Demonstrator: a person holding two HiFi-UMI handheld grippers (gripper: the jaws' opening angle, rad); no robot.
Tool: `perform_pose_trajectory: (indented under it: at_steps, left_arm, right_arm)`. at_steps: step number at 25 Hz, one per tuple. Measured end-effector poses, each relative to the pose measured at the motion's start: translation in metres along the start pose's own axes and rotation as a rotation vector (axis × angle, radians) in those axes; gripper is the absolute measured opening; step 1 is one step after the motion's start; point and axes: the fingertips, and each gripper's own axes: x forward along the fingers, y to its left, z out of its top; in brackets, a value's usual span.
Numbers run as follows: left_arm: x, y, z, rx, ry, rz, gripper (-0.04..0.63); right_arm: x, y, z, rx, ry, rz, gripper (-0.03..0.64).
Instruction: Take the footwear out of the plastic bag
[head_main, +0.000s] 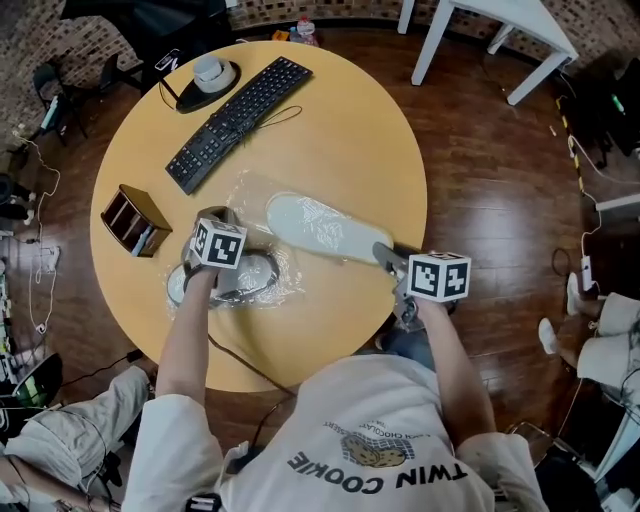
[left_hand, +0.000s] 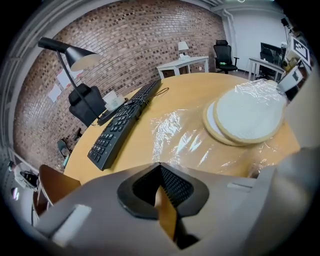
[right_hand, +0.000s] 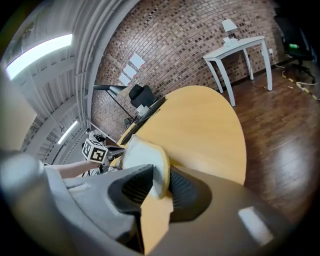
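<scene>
A clear plastic bag (head_main: 250, 205) lies crumpled on the round wooden table (head_main: 350, 130). Flat white footwear with a tan edge (head_main: 315, 228) sticks out of the bag toward the right. My right gripper (head_main: 384, 253) is shut on its near end, and the sole's edge (right_hand: 150, 160) sits between the pads. My left gripper (head_main: 228, 216) rests at the bag's left end, its jaws closed on the film (left_hand: 175, 135). In the left gripper view two stacked soles (left_hand: 247, 115) lie partly under plastic to the right.
A black keyboard (head_main: 238, 122) and a lamp base (head_main: 210, 78) sit at the table's far side, a small wooden box (head_main: 135, 220) at its left. The table's edge is close beside my right gripper. A white table (head_main: 500, 40) stands beyond on the wood floor.
</scene>
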Motion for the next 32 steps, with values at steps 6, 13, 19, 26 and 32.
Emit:
perform_pose_trajectory:
  at_steps: [6, 13, 19, 26, 32]
  left_arm:
    - [0.000, -0.003, -0.001, -0.005, 0.020, 0.011, -0.003]
    - [0.000, -0.004, 0.000, 0.004, 0.053, 0.031, -0.003]
    - [0.000, -0.003, -0.001, 0.022, 0.064, 0.029, 0.000]
    - [-0.010, -0.017, 0.004, 0.005, 0.029, -0.012, 0.003]
    - [-0.040, -0.058, 0.038, 0.004, -0.115, -0.106, 0.003]
  right_arm:
    - [-0.023, -0.018, -0.003, -0.005, -0.014, -0.021, 0.089]
    - [-0.044, -0.042, -0.004, 0.004, -0.015, -0.026, 0.089]
    - [-0.048, -0.045, -0.005, 0.026, -0.008, -0.013, 0.090]
    - [-0.046, -0.048, -0.003, 0.027, -0.003, -0.010, 0.091]
    - [-0.042, -0.047, 0.000, 0.037, -0.003, 0.005, 0.091]
